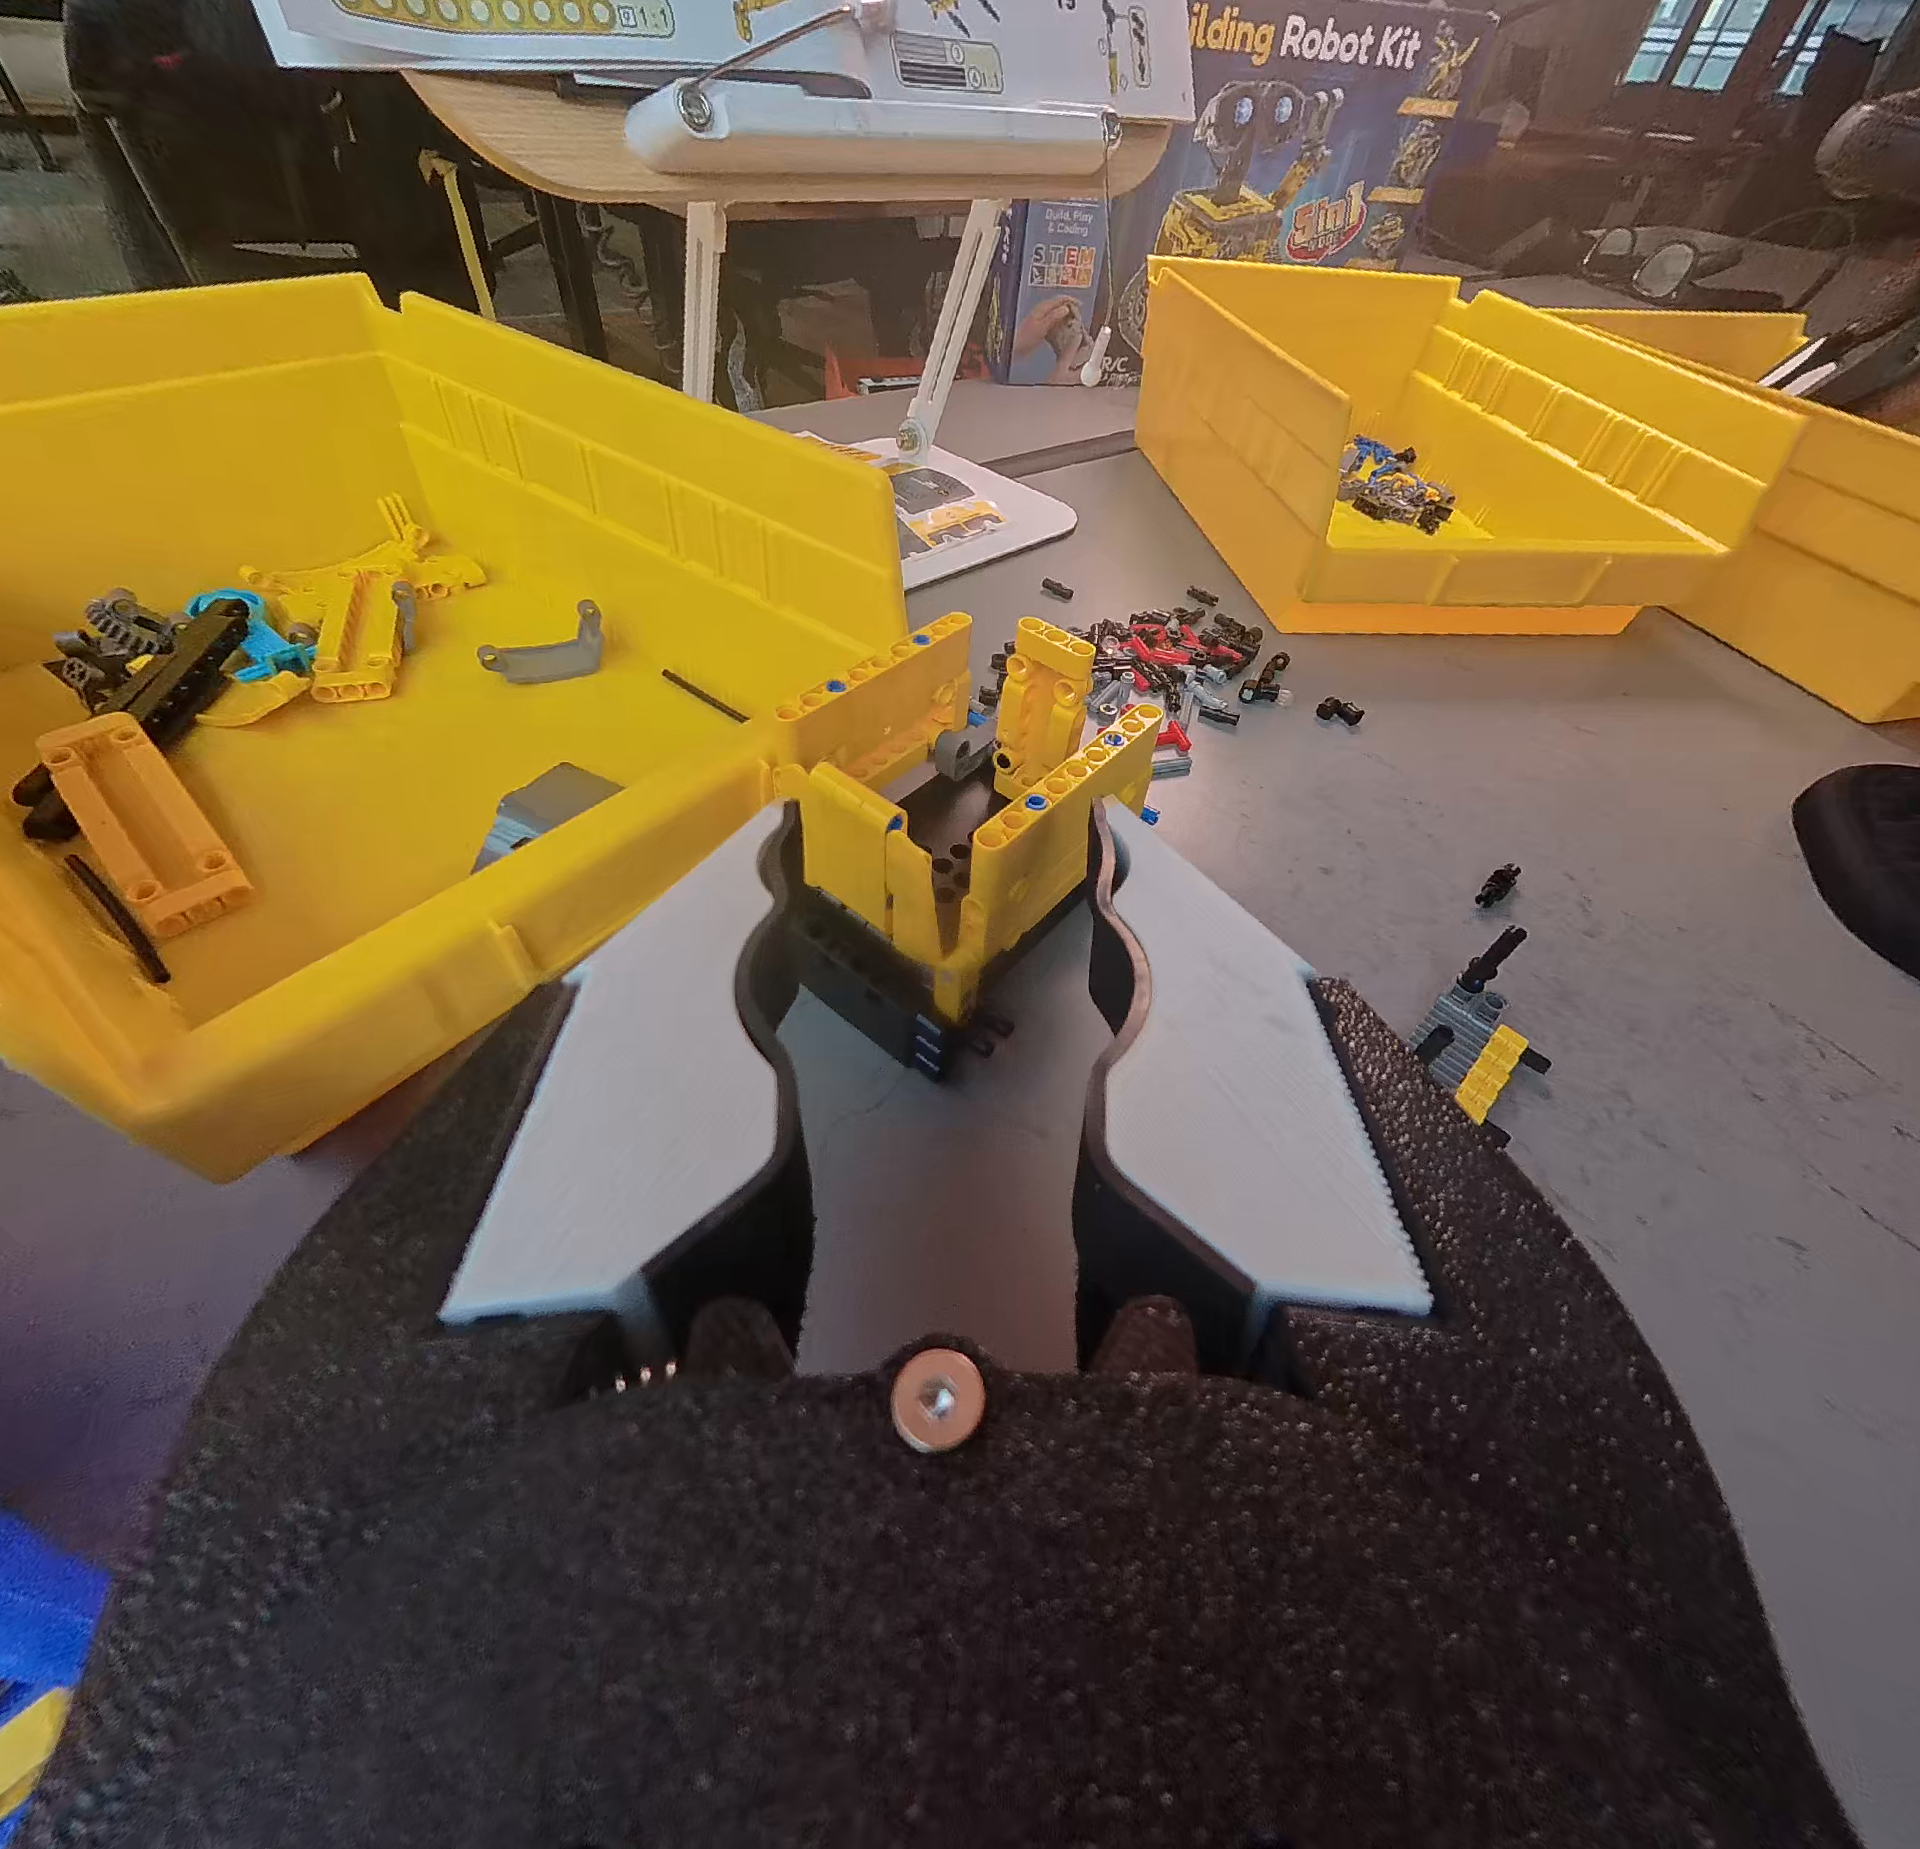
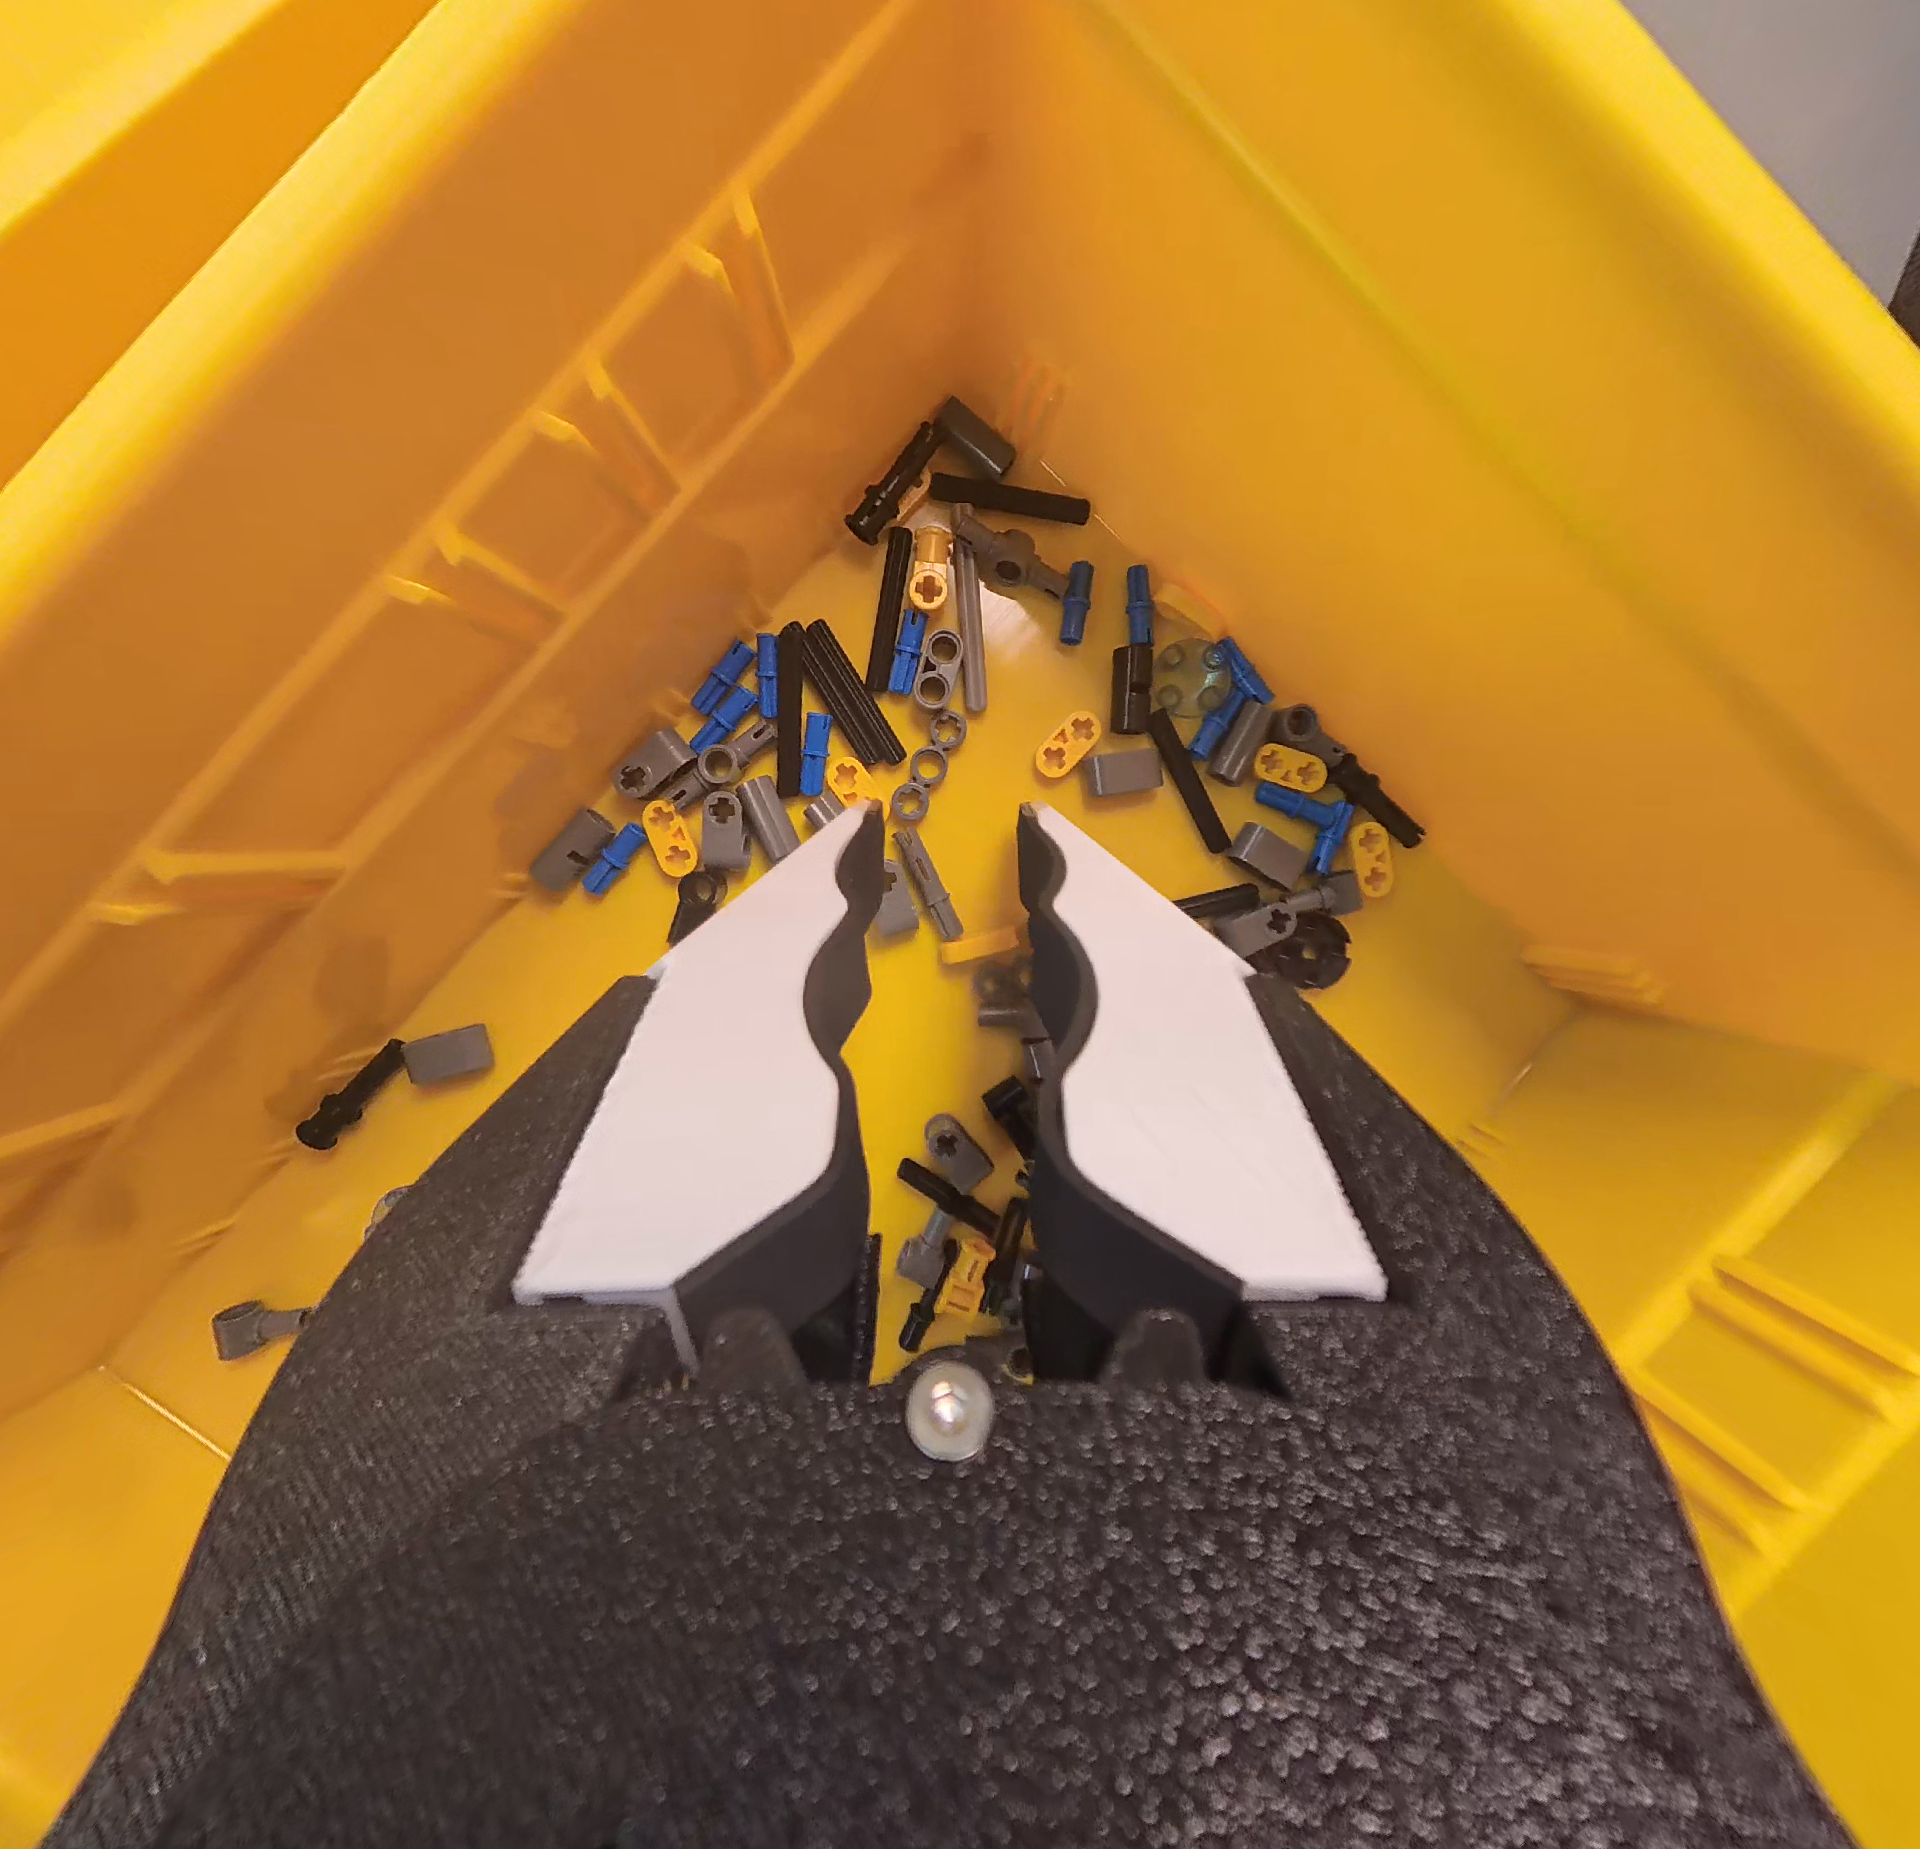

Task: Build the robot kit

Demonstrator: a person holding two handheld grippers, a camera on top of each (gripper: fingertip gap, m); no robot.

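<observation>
Yellow brick-built chassis sits clamped upright on the grey counter in the left gripper, while the right gripper hovers parted, holding nothing, over loose pins inside a yellow bin.

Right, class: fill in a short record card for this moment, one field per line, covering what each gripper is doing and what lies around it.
Left gripper: shut on the yellow and black brick model, which rests on the grey table
Left of the model: open yellow bin holding larger loose parts
Behind the model: scatter of small pins on the table
Right gripper: open, holding nothing, reaching into a yellow bin
Under its fingers: blue, black, grey and yellow connectors; a grey pin lies between the tips
</observation>
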